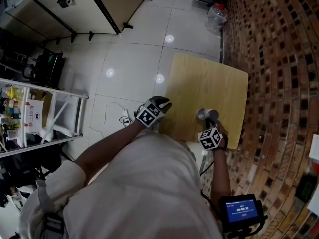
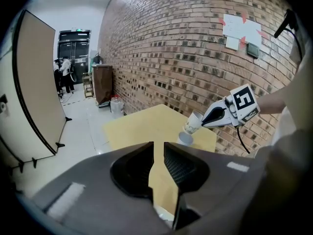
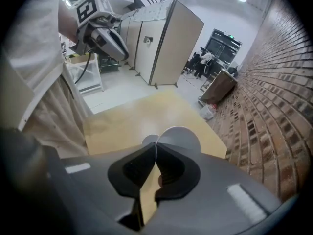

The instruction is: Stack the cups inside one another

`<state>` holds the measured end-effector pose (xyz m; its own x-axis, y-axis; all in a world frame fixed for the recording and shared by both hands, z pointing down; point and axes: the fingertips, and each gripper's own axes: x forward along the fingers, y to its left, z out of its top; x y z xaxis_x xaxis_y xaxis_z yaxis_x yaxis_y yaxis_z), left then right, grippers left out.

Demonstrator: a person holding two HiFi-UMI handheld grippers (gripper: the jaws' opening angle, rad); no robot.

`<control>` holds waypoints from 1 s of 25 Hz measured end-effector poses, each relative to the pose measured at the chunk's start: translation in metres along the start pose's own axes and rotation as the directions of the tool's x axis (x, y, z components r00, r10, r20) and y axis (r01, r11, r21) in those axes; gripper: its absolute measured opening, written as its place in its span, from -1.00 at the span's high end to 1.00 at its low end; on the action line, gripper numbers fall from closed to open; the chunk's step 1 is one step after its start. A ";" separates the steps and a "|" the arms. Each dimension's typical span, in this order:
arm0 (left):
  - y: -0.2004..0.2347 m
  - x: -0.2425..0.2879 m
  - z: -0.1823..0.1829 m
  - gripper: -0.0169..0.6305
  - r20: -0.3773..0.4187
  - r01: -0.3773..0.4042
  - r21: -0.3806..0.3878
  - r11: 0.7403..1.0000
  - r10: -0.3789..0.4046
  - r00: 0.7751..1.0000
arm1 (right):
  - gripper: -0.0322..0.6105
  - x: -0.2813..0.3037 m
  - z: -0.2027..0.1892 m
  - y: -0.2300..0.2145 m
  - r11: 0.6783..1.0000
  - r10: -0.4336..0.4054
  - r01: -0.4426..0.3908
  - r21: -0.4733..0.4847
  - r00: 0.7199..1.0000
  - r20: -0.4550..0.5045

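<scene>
A white paper cup (image 2: 194, 123) hangs tilted just above a second cup (image 2: 185, 138) that stands on the wooden table (image 2: 142, 126). My right gripper (image 2: 205, 121) is shut on the upper cup's rim. In the right gripper view the held cup (image 3: 178, 138) fills the space past the closed jaws of that gripper (image 3: 155, 148), and the standing cup (image 3: 149, 141) peeks out to its left. In the head view the cups (image 1: 203, 114) sit near the table's near edge. My left gripper (image 1: 163, 103) hovers at the table's left edge, jaws a little apart with nothing between them (image 2: 158, 153).
A brick wall (image 1: 279, 59) runs along the table's right side. A water jug (image 1: 218, 15) stands on the tiled floor beyond the table. A white shelf rack (image 1: 30, 118) is at the left, beige partition panels (image 1: 99, 4) behind it. People stand far off by a doorway (image 2: 65, 75).
</scene>
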<state>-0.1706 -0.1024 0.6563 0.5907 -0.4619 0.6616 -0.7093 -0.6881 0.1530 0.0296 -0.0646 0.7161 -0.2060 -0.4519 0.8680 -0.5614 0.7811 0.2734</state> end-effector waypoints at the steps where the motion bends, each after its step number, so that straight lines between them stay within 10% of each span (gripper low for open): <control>1: 0.000 0.000 -0.001 0.69 0.000 0.001 -0.002 1.000 -0.001 1.000 | 0.85 0.002 0.001 0.004 1.000 0.014 -0.014 -0.010 1.000 -0.007; 25: 0.007 0.003 -0.006 0.69 -0.002 0.024 -0.014 1.000 -0.024 1.000 | 0.67 0.067 -0.016 0.036 0.990 0.130 -0.135 -0.028 0.982 -0.134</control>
<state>-0.1767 -0.1053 0.6639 0.6071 -0.4441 0.6589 -0.7002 -0.6910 0.1795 0.0086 -0.0603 0.7908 -0.1677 -0.2843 0.9440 -0.5060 0.8466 0.1651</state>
